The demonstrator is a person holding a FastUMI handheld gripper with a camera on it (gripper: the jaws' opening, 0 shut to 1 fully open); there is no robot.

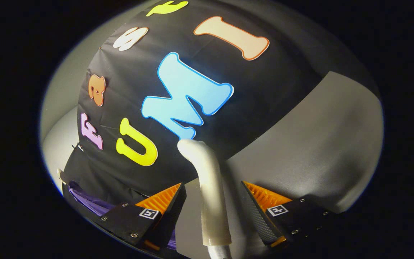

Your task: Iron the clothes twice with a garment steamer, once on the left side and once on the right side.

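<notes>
Tongs (212, 196) spread, fingers (162, 199) clear of the steamer (210, 187), whose pale curved neck rises between them, touching neither. Grey bench (318, 144) beyond, black cloth wall (128, 172) behind. Purple garment (92, 203) just left of the left finger.

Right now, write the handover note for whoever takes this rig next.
Gripper: fingers open, one on each side of the steamer handle, neither pad pressing it as far as I can tell.
Steamer handle: pale, upright, curved at its top, standing between the fingers.
Purple garment: beside and beyond the left finger, against the black cloth wall.
Done: no pass that I can confirm.
Left: grip the steamer, then iron the left side and the right side.
</notes>
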